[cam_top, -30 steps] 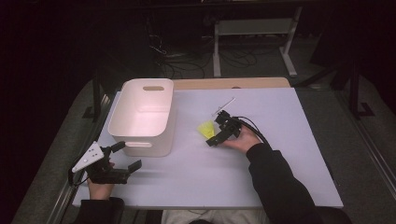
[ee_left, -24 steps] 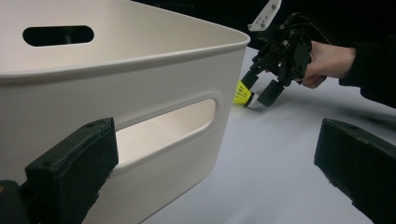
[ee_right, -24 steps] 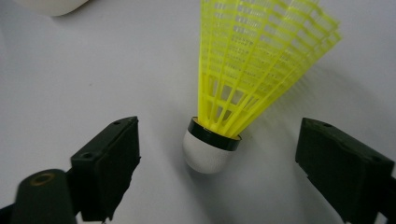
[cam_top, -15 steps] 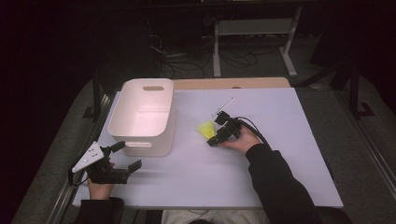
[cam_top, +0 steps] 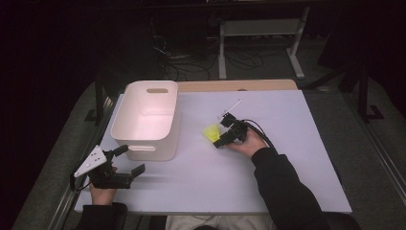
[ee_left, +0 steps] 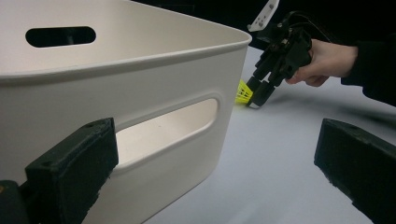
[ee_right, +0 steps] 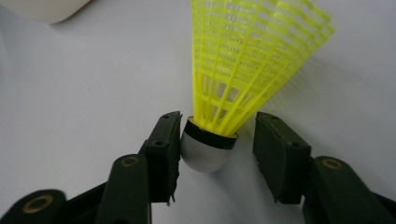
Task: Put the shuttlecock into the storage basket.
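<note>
Jaws of our right gripper (ee_right: 215,154) stand parted around the white rounded cork of a yellow plastic-skirted shuttlecock (ee_right: 247,65) lying on the white table sheet (cam_top: 287,124). In the right gripper view one jaw touches the cork, or nearly so, while the other stands clear of it with a gap showing, so nothing is clamped yet. From above, we see this gripper (cam_top: 224,139) near the middle of the sheet, with the shuttlecock (cam_top: 210,132) just beside the open-topped white plastic bin with slotted handles (cam_top: 148,120).

Our left gripper (cam_top: 125,163) rests near the front left of the sheet, jaws wide apart and empty, facing the bin's near wall (ee_left: 140,93).

We judge the step in hand to be grasping the shuttlecock. Next we would need to close on the cork squarely, since its rounded surface could slip out sideways, then probably lift it toward the bin.
</note>
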Demonstrator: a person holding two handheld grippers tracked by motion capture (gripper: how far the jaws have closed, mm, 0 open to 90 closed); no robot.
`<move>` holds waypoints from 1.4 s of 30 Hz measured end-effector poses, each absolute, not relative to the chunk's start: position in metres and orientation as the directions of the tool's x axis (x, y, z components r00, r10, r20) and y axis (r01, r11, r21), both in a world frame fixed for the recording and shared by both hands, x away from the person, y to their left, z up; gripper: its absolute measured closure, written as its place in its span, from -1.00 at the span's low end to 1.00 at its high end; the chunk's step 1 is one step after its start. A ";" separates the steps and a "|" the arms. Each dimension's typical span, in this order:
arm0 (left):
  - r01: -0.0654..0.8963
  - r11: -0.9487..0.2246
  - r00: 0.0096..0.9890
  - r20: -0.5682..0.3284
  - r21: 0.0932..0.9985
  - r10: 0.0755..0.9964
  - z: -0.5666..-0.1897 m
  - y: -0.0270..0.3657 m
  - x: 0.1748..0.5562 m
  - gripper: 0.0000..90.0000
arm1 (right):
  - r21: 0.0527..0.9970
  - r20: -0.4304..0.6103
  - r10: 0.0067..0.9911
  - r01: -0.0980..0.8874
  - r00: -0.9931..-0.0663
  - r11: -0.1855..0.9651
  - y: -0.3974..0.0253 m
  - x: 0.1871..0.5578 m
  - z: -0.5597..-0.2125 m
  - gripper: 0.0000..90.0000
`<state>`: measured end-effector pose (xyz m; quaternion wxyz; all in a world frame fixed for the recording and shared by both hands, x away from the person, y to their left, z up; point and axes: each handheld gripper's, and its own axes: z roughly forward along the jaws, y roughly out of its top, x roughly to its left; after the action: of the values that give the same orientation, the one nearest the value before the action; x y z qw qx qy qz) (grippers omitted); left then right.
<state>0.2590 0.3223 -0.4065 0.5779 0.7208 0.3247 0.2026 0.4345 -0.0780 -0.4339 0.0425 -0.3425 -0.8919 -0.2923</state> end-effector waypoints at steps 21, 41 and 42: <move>0.232 -0.122 0.706 -0.081 0.965 0.704 -0.406 0.322 0.259 -1.00 | 0.510 0.279 0.597 0.643 -0.752 0.572 -0.083 0.433 -0.424 0.40; 0.234 -0.121 0.704 -0.082 0.965 0.705 -0.407 0.322 0.259 -1.00 | 0.586 0.233 0.580 0.588 -0.781 0.557 -0.090 0.425 -0.392 0.40; 0.234 -0.121 0.705 -0.083 0.965 0.705 -0.407 0.322 0.259 -1.00 | 0.592 0.232 0.576 0.584 -0.784 0.556 -0.090 0.425 -0.390 0.40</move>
<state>0.2592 0.3222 -0.4066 0.5774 0.7204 0.3258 0.2037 0.4245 -0.0897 -0.3897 0.0059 -0.3286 -0.8821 -0.3375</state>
